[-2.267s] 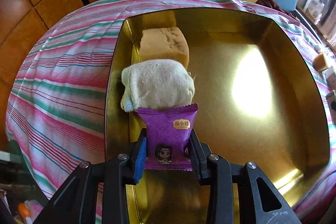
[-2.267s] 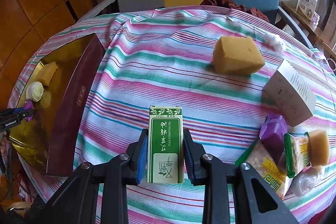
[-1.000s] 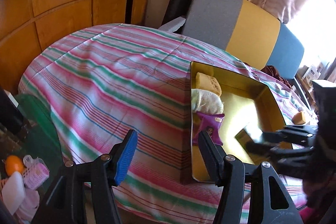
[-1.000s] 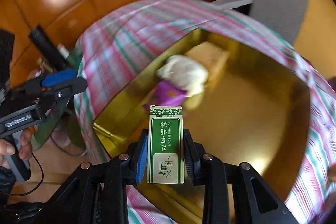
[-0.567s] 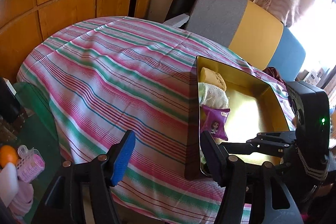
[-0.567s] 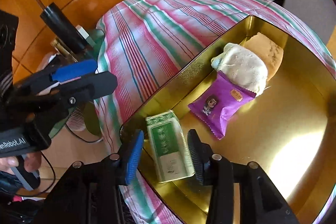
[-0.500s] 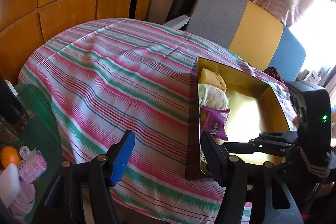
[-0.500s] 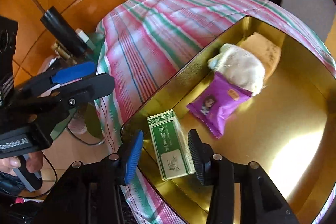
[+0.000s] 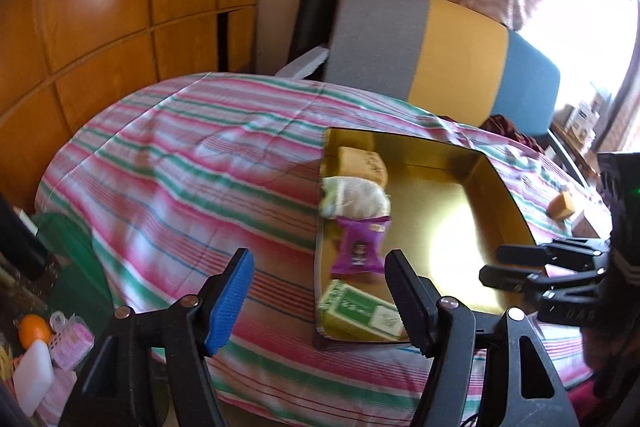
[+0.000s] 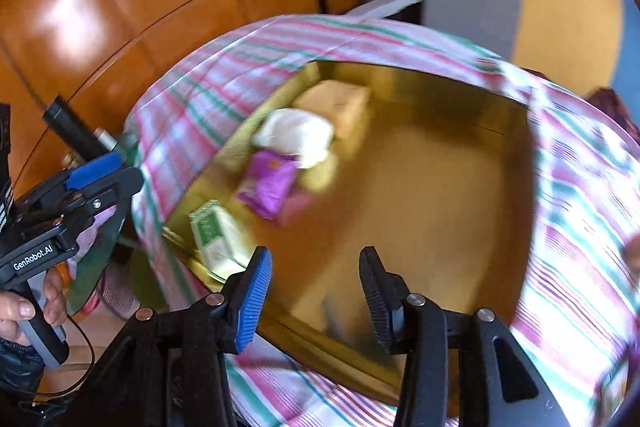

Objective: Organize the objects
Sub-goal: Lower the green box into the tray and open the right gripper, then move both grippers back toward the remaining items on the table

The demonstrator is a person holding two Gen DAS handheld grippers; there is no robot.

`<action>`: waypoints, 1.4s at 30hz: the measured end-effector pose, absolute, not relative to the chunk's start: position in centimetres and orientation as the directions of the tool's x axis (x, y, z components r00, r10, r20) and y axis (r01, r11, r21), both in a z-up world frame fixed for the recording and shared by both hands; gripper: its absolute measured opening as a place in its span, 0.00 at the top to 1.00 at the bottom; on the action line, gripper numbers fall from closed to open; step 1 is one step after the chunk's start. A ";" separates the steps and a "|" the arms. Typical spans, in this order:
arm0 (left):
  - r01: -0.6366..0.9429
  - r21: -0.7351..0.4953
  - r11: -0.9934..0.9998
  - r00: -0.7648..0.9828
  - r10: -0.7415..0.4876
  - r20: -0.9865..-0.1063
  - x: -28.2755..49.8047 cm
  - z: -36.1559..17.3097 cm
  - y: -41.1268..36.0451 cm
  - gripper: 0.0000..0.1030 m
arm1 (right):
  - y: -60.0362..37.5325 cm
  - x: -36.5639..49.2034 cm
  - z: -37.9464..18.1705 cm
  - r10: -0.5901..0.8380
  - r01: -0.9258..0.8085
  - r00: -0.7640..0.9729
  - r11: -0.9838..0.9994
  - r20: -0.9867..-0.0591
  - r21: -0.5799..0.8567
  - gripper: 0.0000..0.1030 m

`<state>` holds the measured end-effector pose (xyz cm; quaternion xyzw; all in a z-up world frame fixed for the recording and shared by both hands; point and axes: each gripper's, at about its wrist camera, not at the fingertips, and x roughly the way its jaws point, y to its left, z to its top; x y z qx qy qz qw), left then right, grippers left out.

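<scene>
A gold tray (image 9: 505, 195) (image 10: 524, 131) sits on the striped tablecloth. Along its left wall lie a yellow sponge (image 9: 360, 163) (image 10: 336, 99), a white rolled sock (image 9: 354, 199) (image 10: 298, 135), a purple snack packet (image 9: 358, 247) (image 10: 268, 187) and, in the near corner, a green box (image 9: 356, 311) (image 10: 216, 235). My left gripper (image 9: 319, 255) (image 10: 120, 173) hangs above the tray's near left edge, jaws opening, nothing between them. My right gripper (image 10: 314, 251) (image 9: 492, 263) hovers over the tray's near side, to the right of the green box, jaws opening and empty.
A second sponge (image 9: 562, 205) lies on the cloth right of the tray. A grey, yellow and blue chair (image 9: 420, 43) stands behind the table, with wood panels on the left. Small items (image 9: 32, 339) sit on the floor. A person's hand (image 10: 20, 307) holds the left gripper.
The right gripper let go of the green box, which now lies in the tray's near corner, and drew away to the right. The left gripper's jaws spread wider.
</scene>
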<state>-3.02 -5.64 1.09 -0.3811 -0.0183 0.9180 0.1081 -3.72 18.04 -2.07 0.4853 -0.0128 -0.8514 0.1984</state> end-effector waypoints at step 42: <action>-0.784 0.091 -0.614 -0.425 0.425 -0.799 -6.2 1.6 34.6 0.24 | 58.2 10.6 -1.6 0.188 -0.653 -0.656 -0.627 -0.731 0.425 0.42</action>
